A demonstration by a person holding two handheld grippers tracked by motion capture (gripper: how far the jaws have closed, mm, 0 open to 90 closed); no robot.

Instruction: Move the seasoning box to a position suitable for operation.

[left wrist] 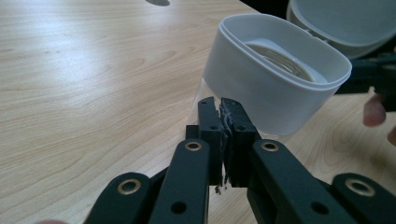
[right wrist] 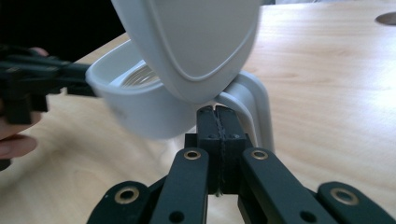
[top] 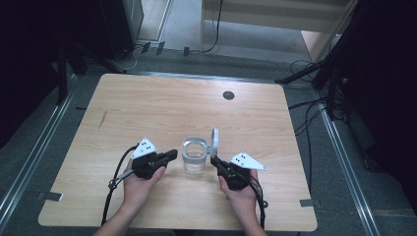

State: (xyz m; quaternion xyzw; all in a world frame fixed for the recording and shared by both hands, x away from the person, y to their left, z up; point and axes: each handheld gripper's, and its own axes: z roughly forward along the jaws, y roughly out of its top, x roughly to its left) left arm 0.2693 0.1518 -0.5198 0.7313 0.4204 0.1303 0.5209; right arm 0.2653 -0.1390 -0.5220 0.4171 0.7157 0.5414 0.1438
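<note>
A clear jar with a white collar [top: 195, 150] stands at the table's near middle, and its hinged white lid [top: 215, 139] is raised upright on the right. My left gripper [top: 173, 154] is shut with nothing in it. Its tip [left wrist: 222, 105] sits against the jar's clear wall just below the collar [left wrist: 261, 88]. My right gripper [top: 213, 160] is also shut and empty. Its tip [right wrist: 215, 112] rests right under the raised lid [right wrist: 196, 42], beside the hinge strap [right wrist: 256, 105]. The collar [right wrist: 135, 109] lies beyond it.
The wooden table [top: 162, 103] has a round grommet hole [top: 228, 95] at the back middle. The person's hands come in from the front edge. Black cables [top: 115, 182] trail from both grippers. Dark stands and floor cables surround the table.
</note>
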